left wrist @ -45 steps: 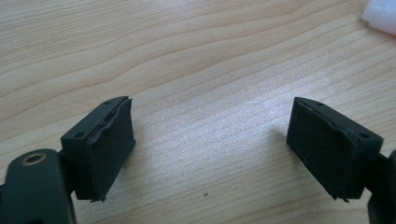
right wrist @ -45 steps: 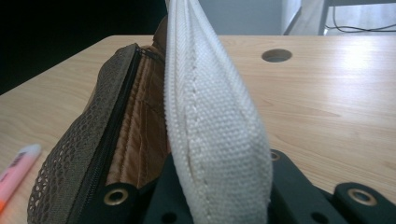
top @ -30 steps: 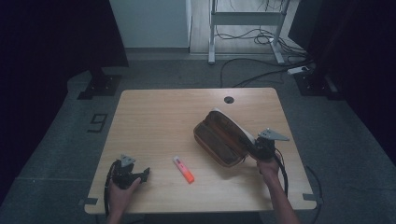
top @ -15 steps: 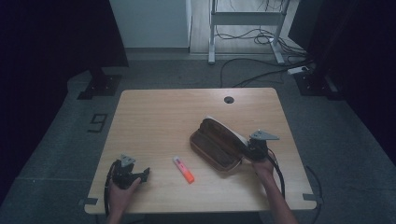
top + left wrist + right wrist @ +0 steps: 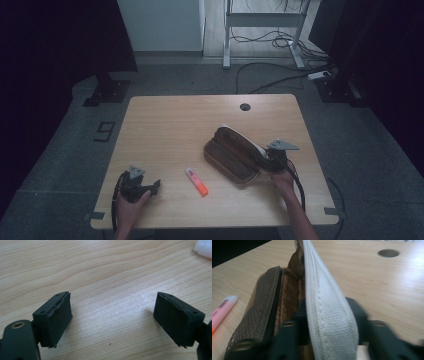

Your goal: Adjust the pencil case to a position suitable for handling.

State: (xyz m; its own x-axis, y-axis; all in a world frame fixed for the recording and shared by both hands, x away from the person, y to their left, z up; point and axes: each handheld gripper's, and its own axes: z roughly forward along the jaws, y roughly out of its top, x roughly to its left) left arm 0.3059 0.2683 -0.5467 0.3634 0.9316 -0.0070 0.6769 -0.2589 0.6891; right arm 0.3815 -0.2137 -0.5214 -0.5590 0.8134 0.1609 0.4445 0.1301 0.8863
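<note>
Lying across the right half of the wooden surface (image 5: 170,125), toward the near edge, is a brown pencil case (image 5: 231,159) with its zip open. One long side points at the near-right corner, the other at the far edge. Inside shows a brown mesh pocket (image 5: 259,315), and its white fabric flap (image 5: 327,315) stands up on edge along the case's right side.

The right gripper (image 5: 265,159) sits at the case's near-right end, a hand on it from the near edge, grey three-cornered plate on top. In the right gripper view the white flap rises between the two black jaws; the jaws have just been opening, and they stand apart on either side of the flap. The picture is blurred there, so whether a pad touches the fabric cannot be told, but no clamp shows: released.

The left gripper (image 5: 150,188) lies by the near-left corner, a hand wrapped around it, cable looping behind it. In the left gripper view its jaws are spread wide over bare wood with nothing between them: released.

An orange-pink highlighter (image 5: 196,181) with a white cap lies between the two grippers, near the near edge, just left of the case and not touching it; the capped end points toward the far-left corner.

A round cable hole (image 5: 245,106) sits near the far edge, right of centre.
</note>
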